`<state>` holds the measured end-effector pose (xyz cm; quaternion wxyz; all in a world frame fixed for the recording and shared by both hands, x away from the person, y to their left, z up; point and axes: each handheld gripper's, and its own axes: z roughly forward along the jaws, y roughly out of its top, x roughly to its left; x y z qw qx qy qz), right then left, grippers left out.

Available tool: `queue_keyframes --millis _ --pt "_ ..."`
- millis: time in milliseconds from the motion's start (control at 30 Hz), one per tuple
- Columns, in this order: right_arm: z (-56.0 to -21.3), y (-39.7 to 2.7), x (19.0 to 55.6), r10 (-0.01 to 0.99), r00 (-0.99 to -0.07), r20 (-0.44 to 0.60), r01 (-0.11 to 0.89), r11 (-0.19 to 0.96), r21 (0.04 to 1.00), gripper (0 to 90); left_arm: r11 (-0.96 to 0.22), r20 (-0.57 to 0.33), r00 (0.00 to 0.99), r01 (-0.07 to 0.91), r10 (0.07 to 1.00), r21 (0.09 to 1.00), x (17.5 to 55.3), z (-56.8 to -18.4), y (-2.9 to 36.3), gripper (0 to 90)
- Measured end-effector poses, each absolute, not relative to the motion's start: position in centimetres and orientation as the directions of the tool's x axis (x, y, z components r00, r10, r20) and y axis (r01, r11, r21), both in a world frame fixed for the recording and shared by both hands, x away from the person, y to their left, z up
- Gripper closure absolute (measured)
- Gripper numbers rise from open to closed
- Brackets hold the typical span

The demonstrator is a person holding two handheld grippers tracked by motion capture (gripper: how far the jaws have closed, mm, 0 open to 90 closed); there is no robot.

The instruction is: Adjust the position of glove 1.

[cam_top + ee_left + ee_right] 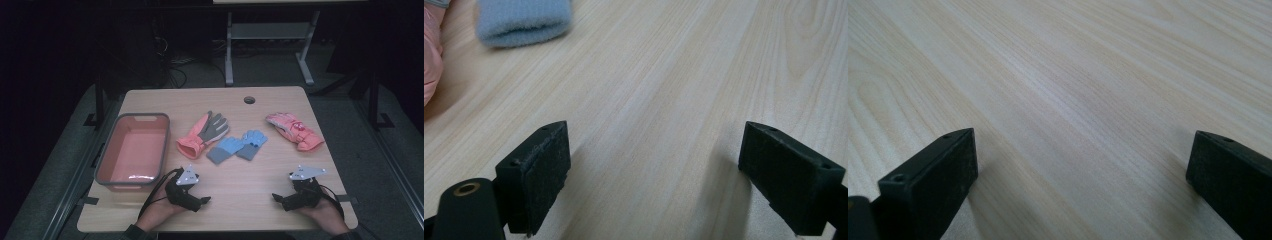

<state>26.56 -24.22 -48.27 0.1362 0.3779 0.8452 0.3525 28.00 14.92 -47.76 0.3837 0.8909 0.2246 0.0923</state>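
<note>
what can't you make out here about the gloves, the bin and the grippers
- Pink glove: high view, print on its back too small to read.
- Blue gloves: left gripper view cuts off all but one cuff at the top edge.
- Pink bin: near inner wall hidden by its own rim.
- Right gripper: high view, dark jaws too small.

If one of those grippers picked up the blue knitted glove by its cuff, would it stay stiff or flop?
Probably flop: the blue glove lies flat and limp on the table. Its fuzzy knit cuff looks soft, so it should squash between the fingers rather than slip. It likely weighs little.
</note>
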Motion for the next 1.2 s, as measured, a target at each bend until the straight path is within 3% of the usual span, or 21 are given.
queue_keyframes --millis 500,733,833,933,1200 --pt "-48.2 -24.2 26.7 0.73 -0.682 0.033 0.542 0.475 0.693 0.2 -0.614 0.0 0.884 0.324 0.467 0.72 28.0 -47.7 15.1 12.6" --pt "-47.4 -24.3 26.9 0.73 -0.68 0.073 0.57 0.463 0.679 13.3 -0.615 0.002 0.887 0.318 0.461 0.721 28.0 -47.7 15.2 12.6" --pt "-47.1 -24.1 27.0 0.732 -0.679 0.064 0.566 0.466 0.68 15.1 -0.617 0.0 0.893 0.312 0.451 0.722 28.1 -47.7 15.3 12.5" --pt "-46.7 -24.0 27.0 0.745 -0.664 0.063 0.569 0.449 0.689 23.5 -0.618 0.0 0.893 0.311 0.449 0.722 28.1 -47.7 15.3 12.6" --pt "-45.8 -23.5 27.4 0.746 -0.661 0.074 0.561 0.427 0.709 59.2 -0.617 -0.005 0.894 0.313 0.448 0.722 28.2 -47.7 15.3 12.6"
